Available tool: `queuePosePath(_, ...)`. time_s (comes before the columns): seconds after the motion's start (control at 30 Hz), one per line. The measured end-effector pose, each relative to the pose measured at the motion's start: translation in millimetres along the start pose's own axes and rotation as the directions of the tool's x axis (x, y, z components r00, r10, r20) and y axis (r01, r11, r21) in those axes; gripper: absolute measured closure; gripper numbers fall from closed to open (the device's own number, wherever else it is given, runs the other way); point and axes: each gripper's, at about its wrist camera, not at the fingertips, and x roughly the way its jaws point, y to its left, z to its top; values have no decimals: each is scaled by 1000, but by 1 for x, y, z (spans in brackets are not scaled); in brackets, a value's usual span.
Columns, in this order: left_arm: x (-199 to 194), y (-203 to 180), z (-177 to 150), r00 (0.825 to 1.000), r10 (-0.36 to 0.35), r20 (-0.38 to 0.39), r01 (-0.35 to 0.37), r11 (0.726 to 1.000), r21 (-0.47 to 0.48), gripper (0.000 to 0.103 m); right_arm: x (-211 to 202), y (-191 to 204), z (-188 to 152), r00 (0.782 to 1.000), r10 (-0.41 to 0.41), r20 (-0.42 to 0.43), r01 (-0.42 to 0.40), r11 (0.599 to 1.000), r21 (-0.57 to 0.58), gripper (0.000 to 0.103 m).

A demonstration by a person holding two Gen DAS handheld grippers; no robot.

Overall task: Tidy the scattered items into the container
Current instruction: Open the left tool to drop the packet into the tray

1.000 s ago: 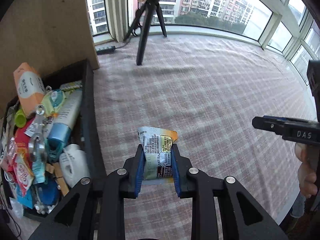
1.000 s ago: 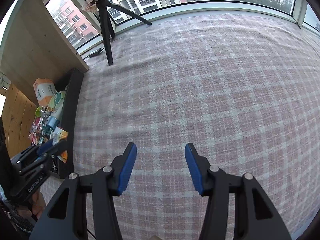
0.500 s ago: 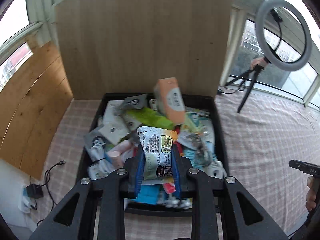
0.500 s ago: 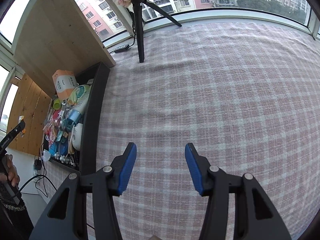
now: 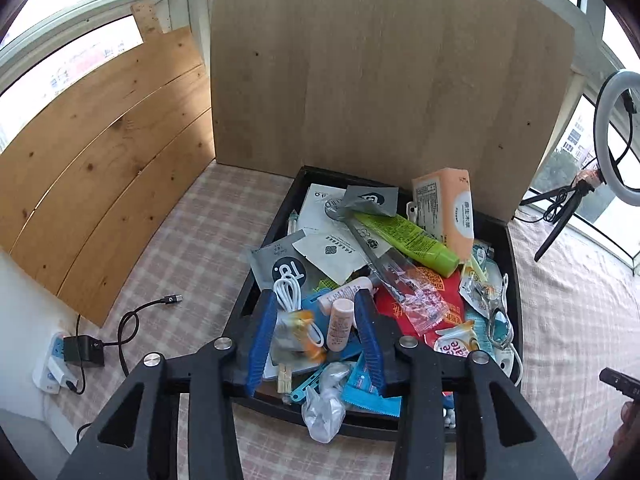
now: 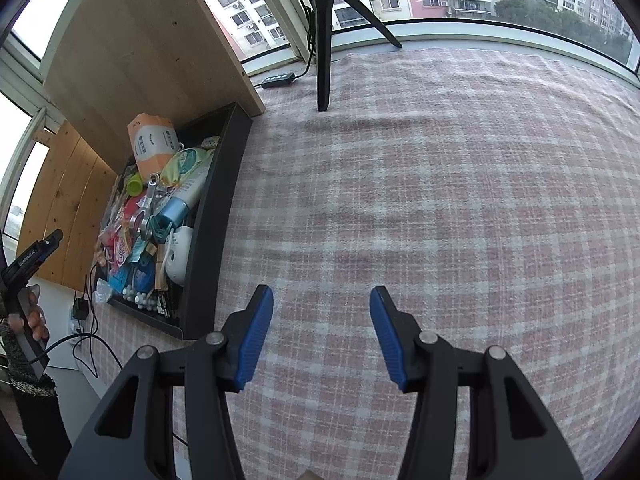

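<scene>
My left gripper (image 5: pixel 316 336) is opening over the heaped tray (image 5: pixel 514 280), the packet (image 5: pixel 294 334) dropping loose; it may slide off. My right gripper (image 6: pixel 322 332) hangs open, empty.

A blurred silver-and-orange snack packet (image 5: pixel 294 330) hangs loose between parted blue jaws above the near end of the black container (image 5: pixel 256 292), which sits on the checked cloth heaped with tubes, sachets, a white cable and an orange tissue pack (image 5: pixel 448 210).

Each claw (image 5: pixel 316 334) — black arms, silver screws, ribbed blue pads (image 6: pixel 255 335) — and a dark knitted sleeve (image 6: pixel 24 380).
</scene>
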Motion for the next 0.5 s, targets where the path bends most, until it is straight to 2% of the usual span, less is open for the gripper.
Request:
queuePosePath(0.1, -4, -3, -2, 1000, -8, 3, 8, 1000, -4, 65, -2, 0, -2, 1000, 0, 3, 0, 1000, 6, 53)
queuePosePath(0.2, -8, -10, -7, 999, -48, 0, 48, 999, -7, 65, -5, 2, -4, 1000, -1, 7, 1, 1000, -1, 53)
queuePosePath(0.5, -35, -52, -31, 996, -93, 3, 93, 994, 56, 63, -27, 16, -16, 999, -9, 47, 9, 1000, -13, 53)
